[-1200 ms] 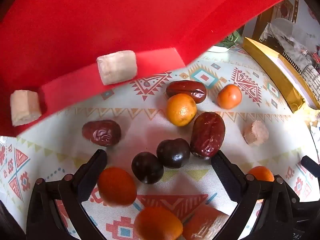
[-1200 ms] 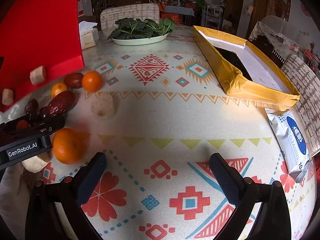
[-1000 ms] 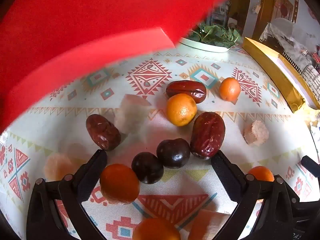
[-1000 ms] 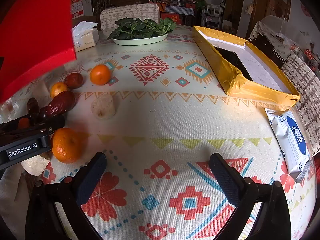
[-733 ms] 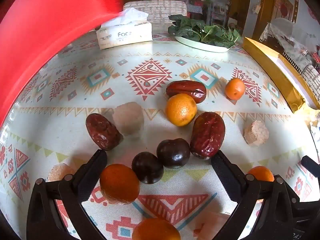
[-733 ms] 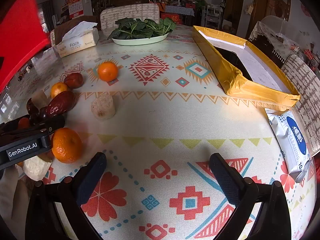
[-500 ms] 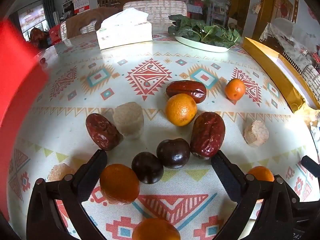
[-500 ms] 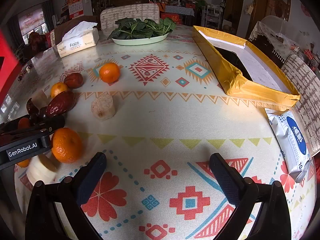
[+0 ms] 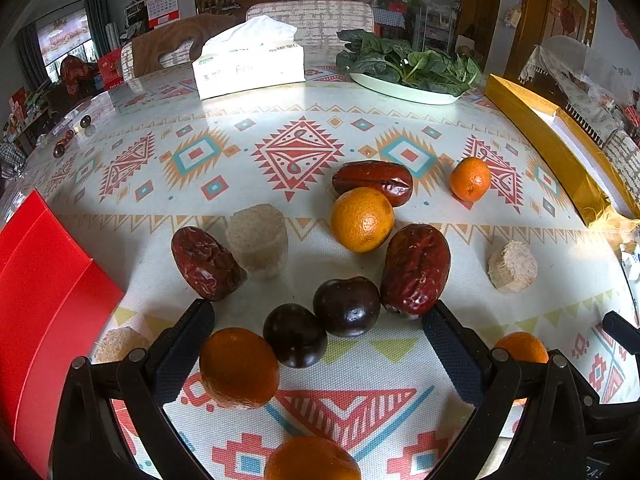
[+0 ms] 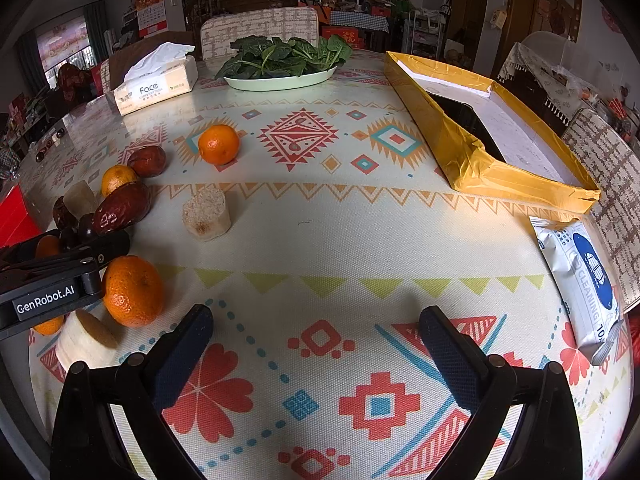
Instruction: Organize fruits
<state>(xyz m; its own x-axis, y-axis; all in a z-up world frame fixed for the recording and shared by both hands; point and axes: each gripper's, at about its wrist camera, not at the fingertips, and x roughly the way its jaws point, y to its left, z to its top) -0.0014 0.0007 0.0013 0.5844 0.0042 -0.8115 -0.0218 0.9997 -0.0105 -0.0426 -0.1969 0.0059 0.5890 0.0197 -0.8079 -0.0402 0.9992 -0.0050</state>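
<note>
Fruit lies scattered on the patterned tablecloth. In the left wrist view I see oranges (image 9: 362,219), red dates (image 9: 415,269), two dark plums (image 9: 346,306) and pale sugarcane chunks (image 9: 257,241). My left gripper (image 9: 318,320) is open and empty, low over the plums, with an orange (image 9: 239,367) by its left finger. My right gripper (image 10: 316,350) is open and empty over bare cloth to the right of the pile. In the right wrist view an orange (image 10: 133,290) and a banana piece (image 10: 85,340) lie to its left, beside the left gripper's body.
A red tray (image 9: 44,300) rests at the table's left edge. A gold box (image 10: 486,132) lies at the right, with a wipes pack (image 10: 582,284) in front of it. A tissue box (image 9: 248,62) and a plate of greens (image 10: 280,64) stand at the back.
The red tray, tilted over the table, swept away to the left and now rests at the left edge. Pale chunks dropped from it onto the cloth. One orange rolled a little. Both grippers stayed put.
</note>
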